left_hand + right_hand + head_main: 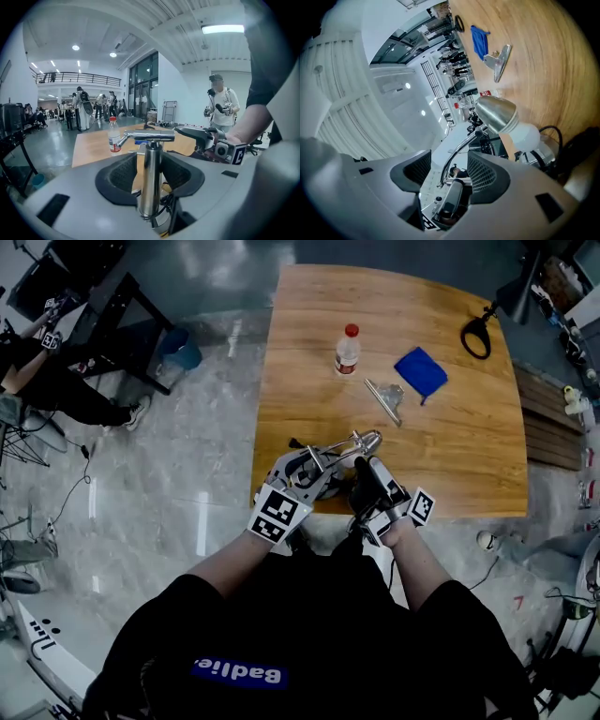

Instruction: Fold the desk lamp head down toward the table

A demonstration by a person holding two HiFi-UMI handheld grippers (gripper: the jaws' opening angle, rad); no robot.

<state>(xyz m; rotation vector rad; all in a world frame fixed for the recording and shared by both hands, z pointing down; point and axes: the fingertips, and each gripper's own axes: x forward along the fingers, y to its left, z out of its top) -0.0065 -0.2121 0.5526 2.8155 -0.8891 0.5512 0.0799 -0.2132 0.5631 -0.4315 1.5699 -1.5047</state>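
Note:
The chrome desk lamp (330, 454) stands at the table's near edge, its head (368, 439) tipped toward the tabletop. In the left gripper view its upright post (150, 183) stands between the jaws of my left gripper (150, 171) with slim gaps either side, under a level crossbar (149, 135). My right gripper (449, 168) is open around the thin curved arm (457, 151) without touching it; the metal shade (496, 112) and white bulb (528, 136) lie just beyond its jaws. In the head view both grippers (314, 470) (367, 474) flank the lamp.
On the wooden table (469, 456) farther out are a plastic bottle (347, 350), a blue cloth (420, 371), a metal clip (386, 397) and a black loop (476, 337). A black cable (551, 131) runs by the lamp base. People stand in the hall behind (220, 105).

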